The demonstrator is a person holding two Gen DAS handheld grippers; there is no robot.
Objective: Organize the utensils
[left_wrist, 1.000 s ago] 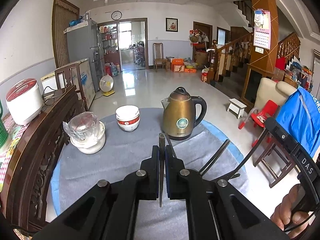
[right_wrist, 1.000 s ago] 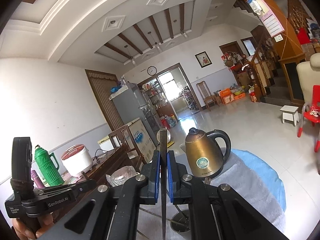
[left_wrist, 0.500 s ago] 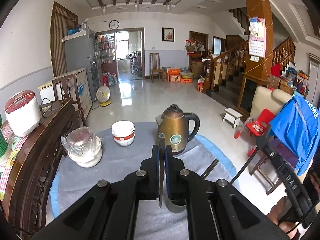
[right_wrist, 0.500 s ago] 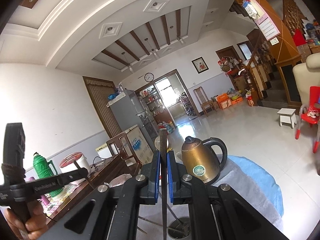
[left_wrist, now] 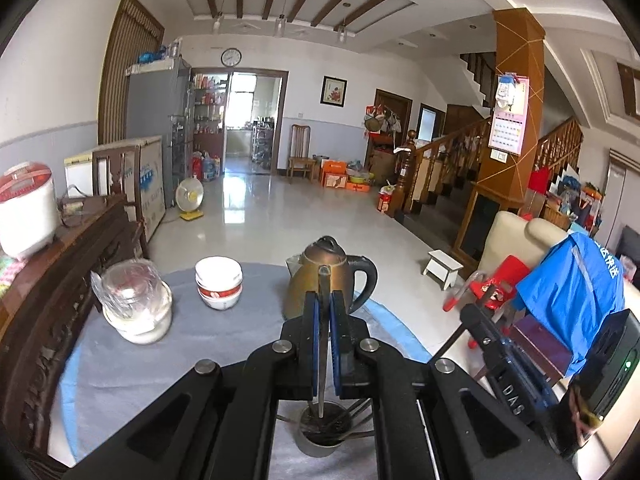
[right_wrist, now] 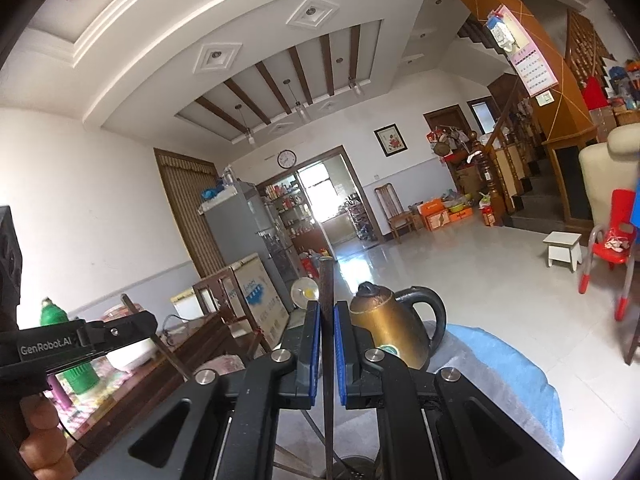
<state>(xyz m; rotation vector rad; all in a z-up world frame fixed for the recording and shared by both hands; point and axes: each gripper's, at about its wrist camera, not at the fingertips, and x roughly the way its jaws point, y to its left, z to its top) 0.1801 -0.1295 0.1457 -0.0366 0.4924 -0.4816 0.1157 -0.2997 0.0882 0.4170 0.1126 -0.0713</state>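
Blue-padded fingers of my left gripper (left_wrist: 324,312) are pinched on a dark chopstick (left_wrist: 322,344), held upright with its tip hanging just over the mouth of the metal utensil cup (left_wrist: 325,434) at 6 o'clock in the left wrist view. Other utensils already lean in that cup (I can't count them). My right gripper (right_wrist: 327,326) is likewise clamped on a second chopstick (right_wrist: 327,360), vertical, running down toward the cup's dark rim at 6 o'clock of the right wrist view. At 12 o'clock from the cup stands the bronze kettle (left_wrist: 326,276); stacked bowls (left_wrist: 219,282) sit at 10 o'clock, a wrapped glass jar (left_wrist: 134,300) farther left. Grey tablecloth (left_wrist: 224,344) lies bare between them.
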